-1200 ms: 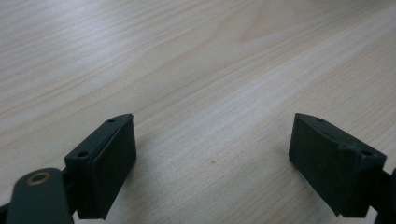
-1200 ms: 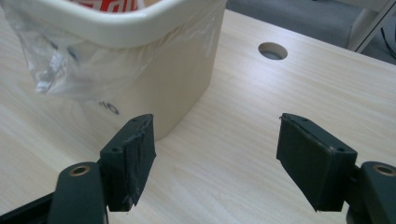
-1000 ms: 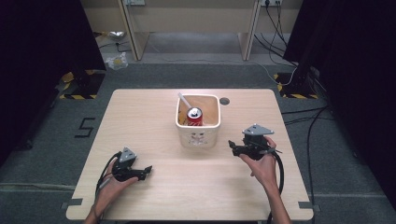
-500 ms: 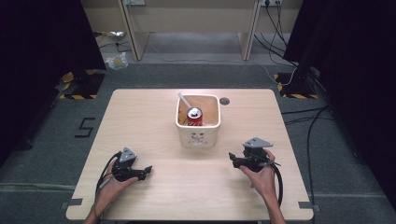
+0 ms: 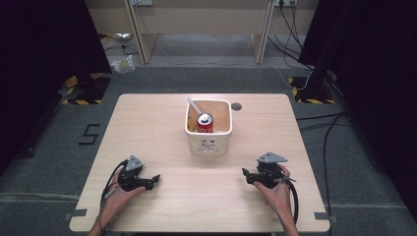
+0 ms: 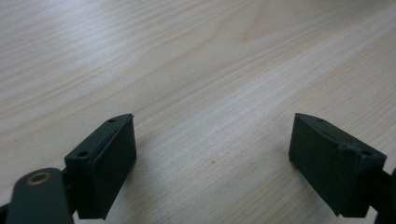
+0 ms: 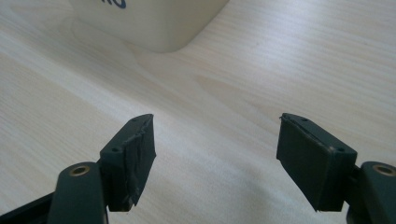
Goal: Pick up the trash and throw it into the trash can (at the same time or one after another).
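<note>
wooden table (image 5: 147,128): cream bin (image 5: 209,142) (red can (image 5: 205,122) inside) between both grippers.

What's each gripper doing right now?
Left gripper: open, nothing between the jaws, low over the table.
Right gripper: open, holding nothing, near the tub.

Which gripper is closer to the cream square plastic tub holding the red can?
Right. The right gripper sits just off the cream square plastic tub, to its lower right; the left gripper lies farther off, to its lower left.
</note>
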Available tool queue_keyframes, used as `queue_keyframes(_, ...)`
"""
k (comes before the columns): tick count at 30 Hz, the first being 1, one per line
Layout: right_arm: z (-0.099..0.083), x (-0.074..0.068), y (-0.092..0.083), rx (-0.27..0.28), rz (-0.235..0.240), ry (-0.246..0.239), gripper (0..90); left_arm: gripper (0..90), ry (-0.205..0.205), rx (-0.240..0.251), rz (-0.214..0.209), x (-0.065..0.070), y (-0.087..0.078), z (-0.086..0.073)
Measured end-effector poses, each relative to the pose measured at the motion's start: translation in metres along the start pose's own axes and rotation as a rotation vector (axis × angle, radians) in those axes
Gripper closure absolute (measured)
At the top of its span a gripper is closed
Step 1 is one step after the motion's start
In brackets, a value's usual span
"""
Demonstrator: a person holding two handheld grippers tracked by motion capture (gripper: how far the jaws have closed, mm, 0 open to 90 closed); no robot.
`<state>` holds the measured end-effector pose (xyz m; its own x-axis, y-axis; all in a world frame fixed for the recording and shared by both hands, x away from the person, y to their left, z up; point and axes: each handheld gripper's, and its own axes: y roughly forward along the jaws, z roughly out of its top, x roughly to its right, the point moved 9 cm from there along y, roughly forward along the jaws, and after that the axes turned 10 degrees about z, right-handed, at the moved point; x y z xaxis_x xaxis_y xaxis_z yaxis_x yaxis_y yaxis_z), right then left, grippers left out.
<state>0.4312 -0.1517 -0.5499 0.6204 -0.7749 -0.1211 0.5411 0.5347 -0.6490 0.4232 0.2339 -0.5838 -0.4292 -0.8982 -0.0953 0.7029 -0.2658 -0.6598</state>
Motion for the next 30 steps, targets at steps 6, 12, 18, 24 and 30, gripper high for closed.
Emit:
queue_keyframes(6,-0.013,0.000,-0.001,-0.017,-0.003,0.005,27.9,14.1,0.000,0.000,0.000,0.000,0.000,0.000)
queue_keyframes(12,-0.022,-0.001,0.001,-0.033,-0.010,0.011,27.7,14.1,0.000,0.000,0.000,0.000,0.000,0.000)
queue_keyframes(18,-0.031,-0.003,0.006,-0.047,-0.010,0.002,25.8,14.1,0.000,0.000,0.000,0.000,0.000,0.000)
queue_keyframes(24,-0.032,-0.004,0.007,-0.030,-0.014,-0.002,22.6,14.1,0.001,0.000,0.000,0.000,0.000,0.000)
queue_keyframes(30,-0.032,-0.005,0.008,-0.038,-0.006,-0.011,19.0,14.1,0.000,0.000,0.000,0.000,0.000,0.000)
